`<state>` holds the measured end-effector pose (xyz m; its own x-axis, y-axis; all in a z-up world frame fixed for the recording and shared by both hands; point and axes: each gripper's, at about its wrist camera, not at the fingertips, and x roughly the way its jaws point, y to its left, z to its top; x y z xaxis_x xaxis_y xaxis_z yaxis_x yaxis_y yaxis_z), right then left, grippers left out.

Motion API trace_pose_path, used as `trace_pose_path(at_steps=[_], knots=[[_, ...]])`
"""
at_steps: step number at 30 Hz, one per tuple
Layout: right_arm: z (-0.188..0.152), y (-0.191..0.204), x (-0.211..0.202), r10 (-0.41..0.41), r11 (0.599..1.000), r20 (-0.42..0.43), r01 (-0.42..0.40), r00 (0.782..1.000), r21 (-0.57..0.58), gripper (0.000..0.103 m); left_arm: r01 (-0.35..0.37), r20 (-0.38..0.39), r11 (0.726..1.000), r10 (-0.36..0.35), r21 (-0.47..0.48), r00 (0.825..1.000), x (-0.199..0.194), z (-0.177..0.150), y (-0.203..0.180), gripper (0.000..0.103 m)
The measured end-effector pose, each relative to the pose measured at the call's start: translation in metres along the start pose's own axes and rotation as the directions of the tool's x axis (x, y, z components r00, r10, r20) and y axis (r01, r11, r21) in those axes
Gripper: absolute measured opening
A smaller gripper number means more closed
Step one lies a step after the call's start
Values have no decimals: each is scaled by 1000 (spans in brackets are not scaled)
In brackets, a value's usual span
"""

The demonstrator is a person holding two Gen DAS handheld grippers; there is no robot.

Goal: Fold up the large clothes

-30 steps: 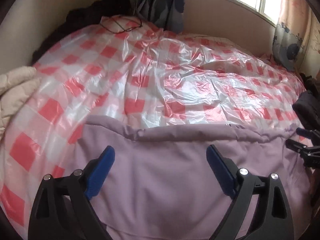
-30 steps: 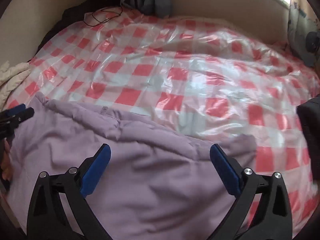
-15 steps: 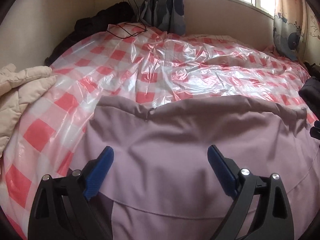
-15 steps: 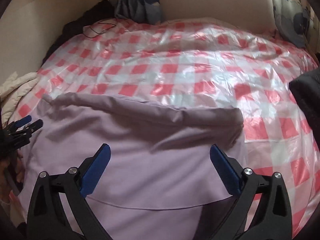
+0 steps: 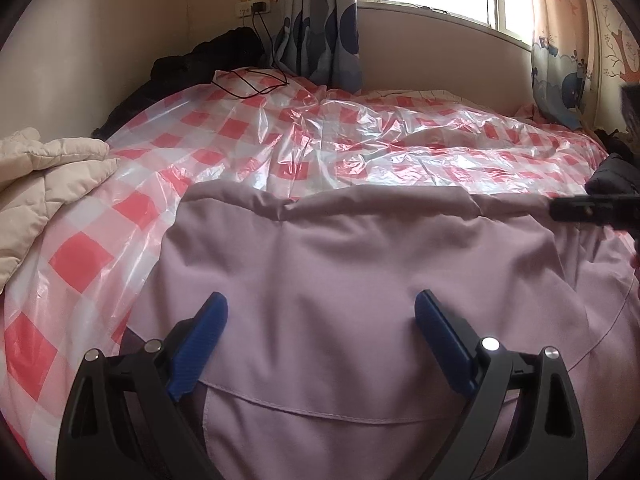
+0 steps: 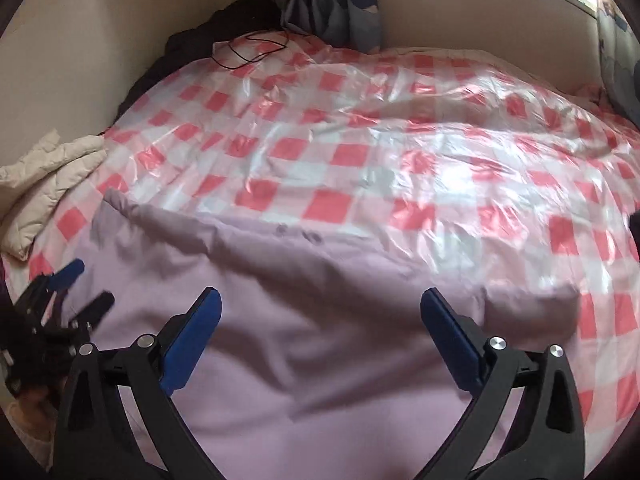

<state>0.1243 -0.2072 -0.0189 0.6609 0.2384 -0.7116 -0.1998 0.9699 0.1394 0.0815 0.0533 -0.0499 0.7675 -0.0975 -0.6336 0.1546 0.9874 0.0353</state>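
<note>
A large lilac garment lies spread on the bed's near side, over a red-and-white checked plastic sheet. It also fills the lower part of the right wrist view, with a folded edge along its far side. My left gripper is open and empty just above the garment. My right gripper is open and empty above the garment too. The right gripper shows at the right edge of the left wrist view. The left gripper shows at the left edge of the right wrist view.
A cream quilted garment lies at the bed's left edge. Dark clothes and a black cable lie at the far left corner. A dark garment sits at the right edge. Curtains and a window stand behind.
Both grippers have pulled back and tilted up from the garment, so more of the wall and window shows. The lilac garment's far edge now lies flatter on the sheet.
</note>
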Motion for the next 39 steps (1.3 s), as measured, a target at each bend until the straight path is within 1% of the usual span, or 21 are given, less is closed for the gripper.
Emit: trace_pose_path(at_steps=[1, 3, 5, 6, 8, 11, 15, 17, 19, 20, 21, 22, 25, 27, 29, 30, 32, 34, 36, 37, 39], knots=[[9, 7, 12, -10, 1000, -6, 10, 1000, -19, 97, -2, 4, 1000, 2, 1, 1000, -1, 0, -1, 91], [17, 14, 61, -55, 997, -80, 50, 995, -63, 97, 1, 20, 1000, -1, -5, 1000, -5, -2, 0, 91], [1, 10, 111, -33, 998, -173, 24, 984, -55, 97, 11, 29, 1000, -10, -18, 1000, -7, -1, 2, 91], [-3, 10, 112, -32, 999, -157, 25, 987, -47, 97, 10, 38, 1000, -9, -23, 999, -9, -1, 3, 91], [-5, 10, 109, -33, 998, -167, 25, 985, -49, 97, 11, 12, 1000, -10, -19, 1000, -2, -4, 3, 91], [-4, 8, 81, -22, 999, -186, 16, 982, -37, 96, -4, 9, 1000, 4, -9, 1000, -2, -8, 1, 91], [-30, 13, -4, -27, 997, -83, 20, 996, -77, 96, -5, 12, 1000, 5, -13, 1000, -9, -11, 2, 91], [-49, 3, -33, -77, 993, -49, 72, 996, -89, 96, -8, 9, 1000, 9, -16, 1000, -10, -13, 3, 91], [-78, -23, -37, -173, 984, -58, 170, 983, -59, 96, -12, 11, 1000, 12, -17, 1000, -10, -14, 4, 93], [-95, -38, -23, -194, 981, -98, 191, 976, -37, 96, -3, 7, 1000, 3, -24, 1000, -7, -15, 4, 94], [-105, -47, -13, -144, 989, -99, 142, 985, -30, 97, 16, 2, 999, -16, -37, 1000, -5, -14, 5, 96], [-109, -51, -9, -131, 991, -93, 130, 987, -21, 97, 23, -9, 999, -23, -44, 1000, -2, -14, 6, 96], [-96, -40, -10, -184, 982, -155, 174, 971, -71, 96, 14, -65, 999, -16, -31, 998, 6, -13, 6, 96], [-94, -40, -29, -138, 990, -172, 132, 975, -47, 96, 50, -98, 998, -53, -36, 994, -2, -13, 12, 96], [-106, -44, -60, -116, 993, -128, 115, 985, -13, 96, 81, -106, 995, -87, -59, 991, -21, -17, 22, 96], [-118, -48, -77, -144, 990, -115, 143, 983, -16, 96, 82, -116, 994, -90, -77, 989, -32, -22, 33, 96], [-152, -60, -85, -203, 979, -173, 198, 964, -47, 96, 66, -151, 992, -82, -109, 985, -43, -38, 52, 96], [-177, -77, -101, -111, 993, -187, 118, 976, 23, 96, 42, -201, 989, -71, -141, 977, -50, -56, 72, 96], [-186, -104, -127, -8, 977, -192, 48, 981, 207, 96, 40, -235, 978, -88, -204, 968, -67, -73, 93, 96], [-191, -118, -142, 67, 950, -149, -17, 987, 312, 96, 45, -239, 970, -103, -239, 966, -81, -80, 104, 96], [-207, -146, -173, 191, 859, -33, -150, 981, 490, 96, 78, -240, 941, -163, -329, 957, -105, -93, 125, 96]])
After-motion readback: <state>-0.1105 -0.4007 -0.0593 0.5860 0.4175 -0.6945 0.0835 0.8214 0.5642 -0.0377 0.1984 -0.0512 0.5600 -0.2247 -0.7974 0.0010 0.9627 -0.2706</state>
